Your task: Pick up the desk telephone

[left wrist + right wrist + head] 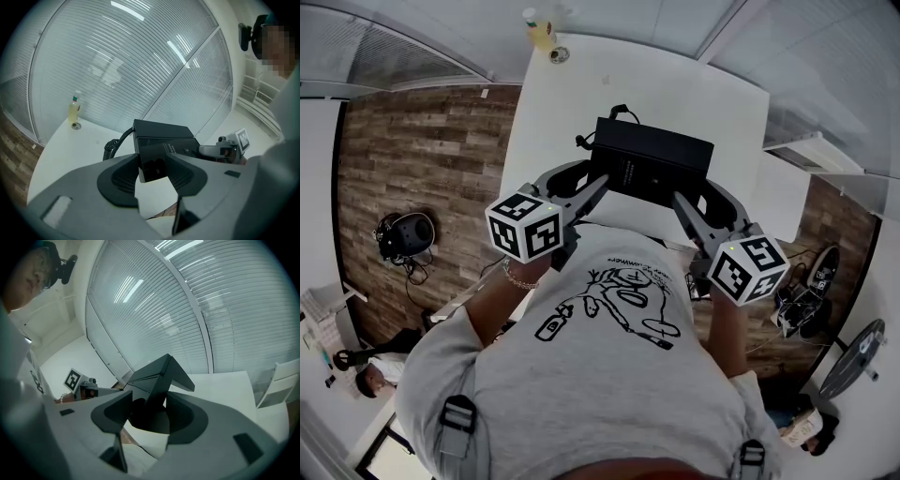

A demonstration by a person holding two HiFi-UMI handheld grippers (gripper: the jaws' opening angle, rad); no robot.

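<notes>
**A:** Both tools are on it! The left gripper (153, 161) clamps the desk telephone (652, 161) at its left end, jaws pressed to the black casing.

**B:** And the right gripper (149, 406) pinches the opposite end. It hangs tilted between them, over the near part of the white table (581, 84), close to the person's chest.

**A:** Coiled cord (114, 146) trails off its far side; a bottle (540, 31) stands at the table's far corner

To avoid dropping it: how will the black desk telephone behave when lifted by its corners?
The telephone looks rigid, so probably keeps its shape. Left tool and right tool pinch only smooth corners, so it might slip. Its coiled cord likely dangles.
</notes>
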